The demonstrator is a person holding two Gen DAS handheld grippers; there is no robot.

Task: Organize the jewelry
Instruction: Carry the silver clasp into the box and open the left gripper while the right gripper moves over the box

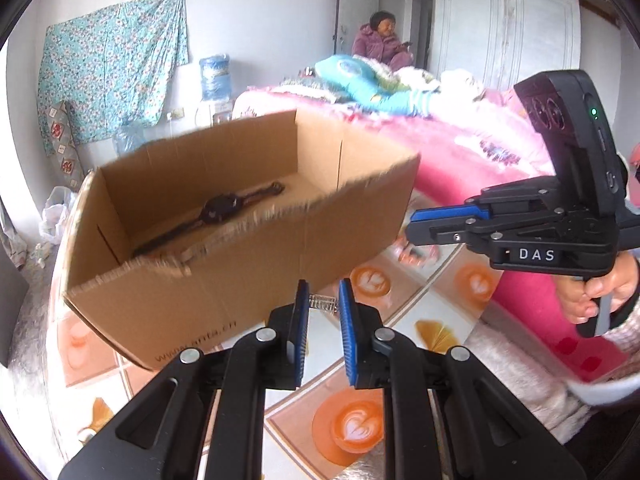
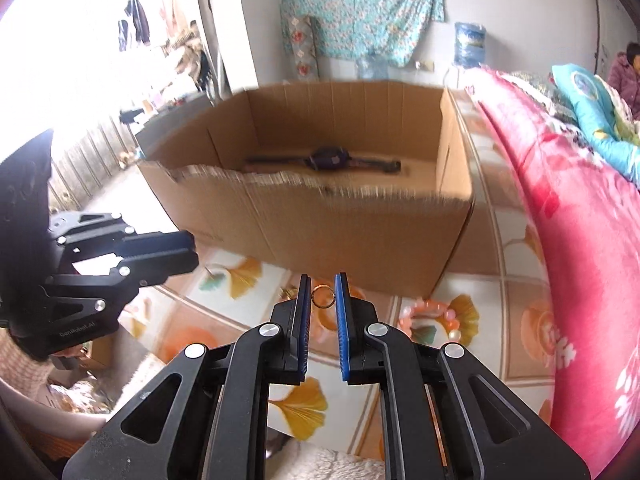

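Observation:
An open cardboard box (image 1: 240,280) (image 2: 340,232) stands on the patterned tablecloth, and a dark wristwatch (image 1: 218,210) (image 2: 328,158) lies flat on its floor. My left gripper (image 1: 324,285) hovers just in front of the box's near wall, shut on a small silver spring-like piece (image 1: 323,303). My right gripper (image 2: 323,276) hangs before the box too, its blue pads pinching a thin gold ring (image 2: 323,297). Each gripper shows in the other's view: the right (image 1: 410,226) beside the box's right end, the left (image 2: 194,252) at the box's left front corner. A pink bead bracelet (image 2: 432,316) lies on the cloth.
The tablecloth (image 2: 240,320) carries coffee-cup and ginkgo-leaf prints. A bed with a pink blanket (image 2: 580,240) runs along the table's right side. A person (image 1: 380,42) sits far back by the door. A water jug (image 1: 216,76) stands against the wall.

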